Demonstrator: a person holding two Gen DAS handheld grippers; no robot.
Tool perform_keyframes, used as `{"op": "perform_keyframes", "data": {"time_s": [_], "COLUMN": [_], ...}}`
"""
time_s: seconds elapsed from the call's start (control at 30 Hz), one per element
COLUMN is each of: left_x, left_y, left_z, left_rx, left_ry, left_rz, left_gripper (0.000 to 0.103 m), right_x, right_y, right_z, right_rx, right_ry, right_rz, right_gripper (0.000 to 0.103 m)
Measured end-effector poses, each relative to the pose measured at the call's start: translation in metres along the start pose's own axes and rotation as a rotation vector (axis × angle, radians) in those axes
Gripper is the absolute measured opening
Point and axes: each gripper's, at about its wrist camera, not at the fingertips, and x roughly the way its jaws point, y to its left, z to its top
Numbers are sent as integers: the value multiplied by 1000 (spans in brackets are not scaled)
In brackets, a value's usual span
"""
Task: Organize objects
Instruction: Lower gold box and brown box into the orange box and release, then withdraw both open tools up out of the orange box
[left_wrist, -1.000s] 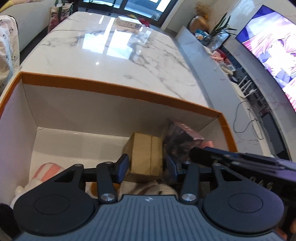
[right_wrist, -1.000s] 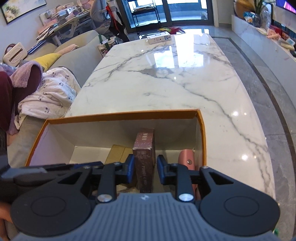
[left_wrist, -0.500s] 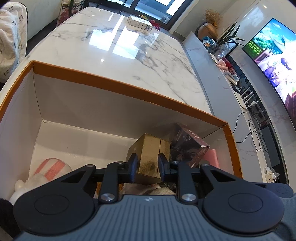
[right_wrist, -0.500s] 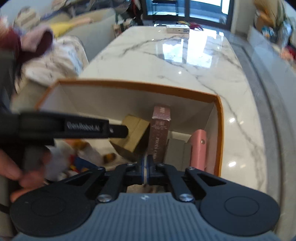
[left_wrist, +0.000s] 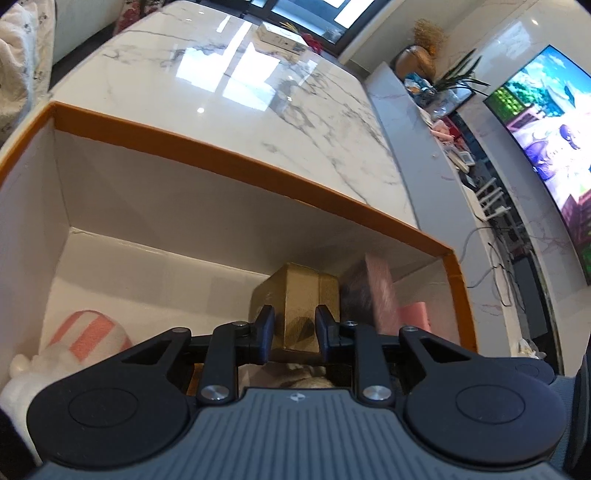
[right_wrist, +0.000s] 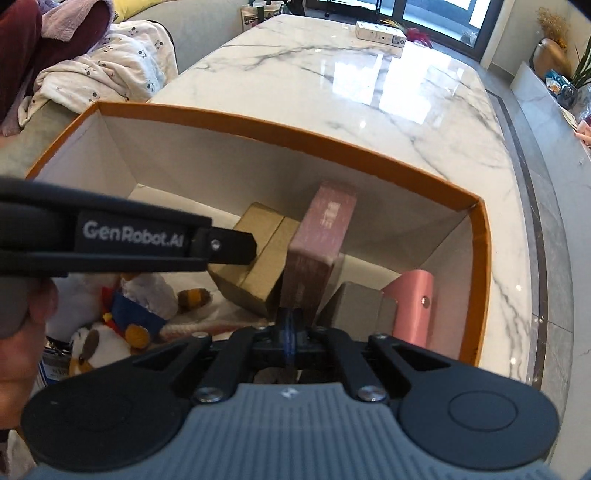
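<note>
The white marble desk (right_wrist: 424, 110) carries an orange-rimmed white cardboard storage box (right_wrist: 280, 134) that holds everything being sorted. Inside, a tan cardboard carton (left_wrist: 295, 295) leans near the back wall, with a tall dusty-pink book-like box (right_wrist: 321, 236) upright beside it. The left gripper (left_wrist: 293, 328) has its jaws narrowed around the carton's near corner; contact is unclear, so squeeze squarely before lifting. The right gripper (right_wrist: 290, 328) is fully closed and empty at the pink box's foot; reopen it before any grasp.
</note>
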Motion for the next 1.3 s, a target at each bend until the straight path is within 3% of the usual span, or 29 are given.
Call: {"op": "perform_keyframes", "data": {"time_s": [0.23,0.4,0.67,0.83,1.1,1.3], "left_x": [-7,-27,-44,-41,-37,-54], "left_y": [-7,-11,-20,-22,-16,-33], "left_z": [-3,-6,-11,-12,-10,-16], "left_rx": [34,54,99,109,94,179], "left_ry": [-18,-49,-60,-56,-50,-52], "left_rz": [43,42,33,34,32,42], "left_gripper": [27,27,27,27,27,27], "right_x": [-43,-61,-45,-33,-23,-39], "right_y": [-7,-12,-15,-16,-23,-20], "right_z": [-24,-41,-42,-26,-12,-23], "right_rx": [45,102,119,105,121,142], "right_ry": [-63,-41,34,25,3,-22], "right_rz": [46,88,36,-15,-16,-9], "right_gripper": [6,7,2,3,3,5]}}
